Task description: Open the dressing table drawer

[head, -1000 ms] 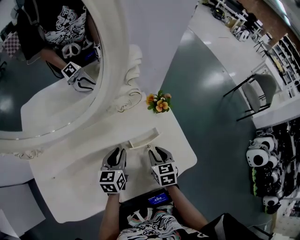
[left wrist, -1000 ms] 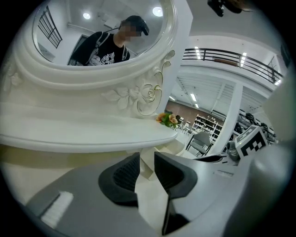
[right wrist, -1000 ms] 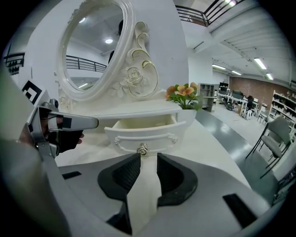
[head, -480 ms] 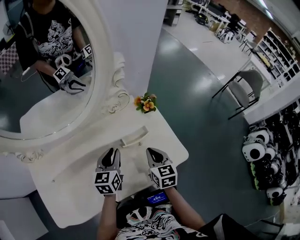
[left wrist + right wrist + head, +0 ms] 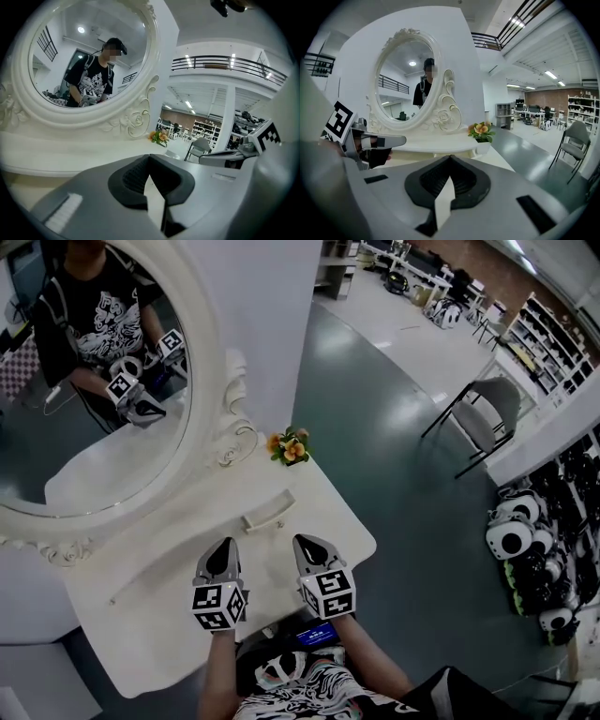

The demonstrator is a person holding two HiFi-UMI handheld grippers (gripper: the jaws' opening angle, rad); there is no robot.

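Note:
The white dressing table [image 5: 141, 624] carries an oval mirror [image 5: 103, 381]. A small drawer with a pale bar handle [image 5: 267, 512] sits in the low shelf under the mirror, and it looks closed. My left gripper [image 5: 225, 546] [image 5: 149, 157] hovers over the tabletop just short of the handle, down and to its left. Its jaws are closing, tips meeting, with nothing between them. My right gripper [image 5: 302, 542] [image 5: 450, 158] hovers down and to the right of the handle, shut and empty. Neither gripper touches the handle.
A small pot of orange flowers [image 5: 289, 446] [image 5: 480, 131] stands at the shelf's right end. The mirror reflects the person and both grippers. To the right, beyond the table's edge, lies grey floor with a grey chair [image 5: 487, 418] and shelves of panda toys [image 5: 511, 540].
Both grippers' jaws have gone from open to shut. Both hands have lifted a little above the tabletop. The drawer looks the same.

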